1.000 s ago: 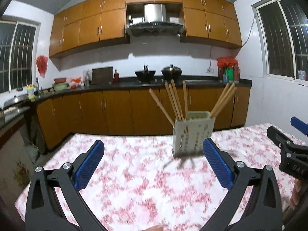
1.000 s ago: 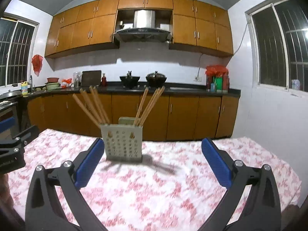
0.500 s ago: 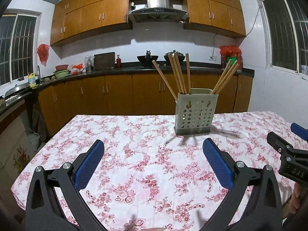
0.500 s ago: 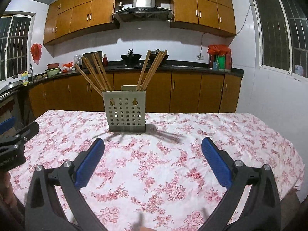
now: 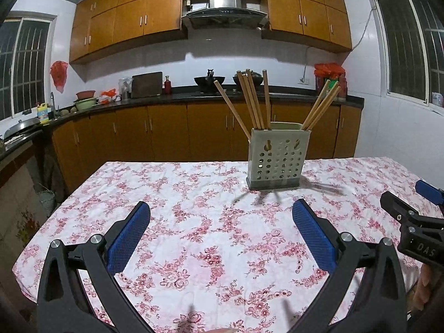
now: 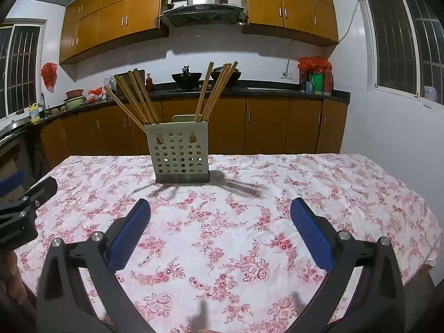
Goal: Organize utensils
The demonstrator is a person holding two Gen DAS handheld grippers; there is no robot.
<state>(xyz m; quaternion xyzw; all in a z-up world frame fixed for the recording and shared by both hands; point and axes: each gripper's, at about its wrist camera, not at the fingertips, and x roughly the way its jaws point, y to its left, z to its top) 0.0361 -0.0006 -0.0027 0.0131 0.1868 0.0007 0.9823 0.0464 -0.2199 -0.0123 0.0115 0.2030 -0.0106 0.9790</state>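
Note:
A pale perforated utensil holder (image 5: 277,159) stands upright on the floral tablecloth (image 5: 208,222), toward the far side; it also shows in the right wrist view (image 6: 180,152). Several wooden chopsticks (image 5: 251,100) lean out of it to left and right, seen too in the right wrist view (image 6: 136,97). My left gripper (image 5: 220,226) is open and empty, well short of the holder. My right gripper (image 6: 220,223) is open and empty, also short of it. Each gripper shows at the edge of the other's view.
The table's far edge runs just behind the holder, with brown kitchen cabinets (image 5: 172,133) and a dark counter beyond. The table's right edge (image 6: 427,222) drops off near a white wall. Bare cloth lies between both grippers and the holder.
Both views have tilted down and pulled back, so more of the table shows and the holder sits farther ahead. Both grippers stay open and empty.

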